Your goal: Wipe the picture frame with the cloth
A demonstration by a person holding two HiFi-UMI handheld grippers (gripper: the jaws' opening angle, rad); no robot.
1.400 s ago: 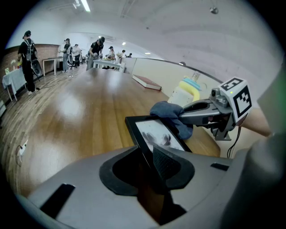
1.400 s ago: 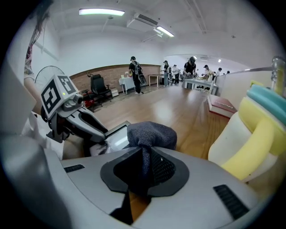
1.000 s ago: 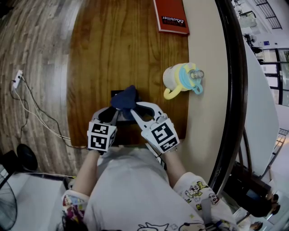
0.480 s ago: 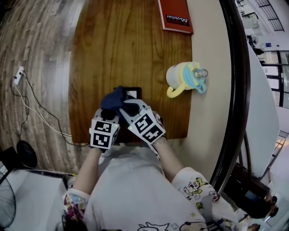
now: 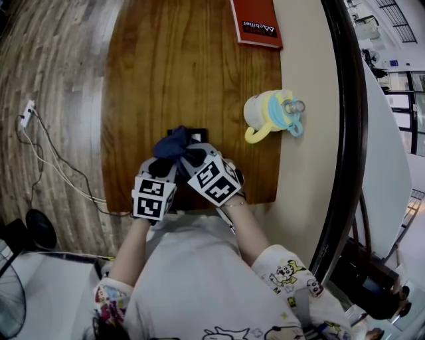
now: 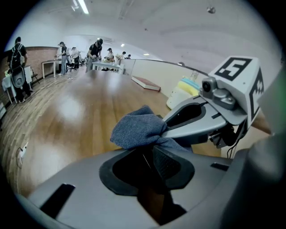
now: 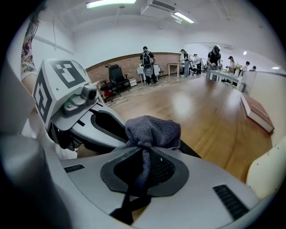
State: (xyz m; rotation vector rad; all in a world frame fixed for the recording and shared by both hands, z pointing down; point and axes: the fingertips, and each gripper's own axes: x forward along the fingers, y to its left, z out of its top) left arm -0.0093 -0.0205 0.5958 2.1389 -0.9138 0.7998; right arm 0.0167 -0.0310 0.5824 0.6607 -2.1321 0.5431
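At nine o'clock of the table (image 5: 166, 66) runs a grey-brown plank floor (image 5: 53, 60), where a white power strip (image 5: 26, 113) lies with its cables. The table is glossy brown wood, bare over most of its length, with a cream band (image 5: 305, 99) along its three o'clock side.

At the table's six o'clock edge the left claw (image 5: 166, 167) is closed on a thin dark edge, seemingly that of the picture frame (image 5: 198, 137). The frame shows only as a dark corner with a white patch. Over it sits the bunched blue cloth (image 5: 172, 144). The right claw (image 5: 191, 158) pinches the cloth tight, just beside the left one at its three o'clock.

At two o'clock of the cloth, well apart, a cup (image 5: 265, 111) with a yellow handle stands across the seam of wood and cream. A red book (image 5: 257, 23) lies at the table's one o'clock end.

The gripper views show a big hall with ceiling light strips (image 7: 111, 3), a brick wall (image 7: 125, 67) and people (image 7: 147, 60) standing far off.
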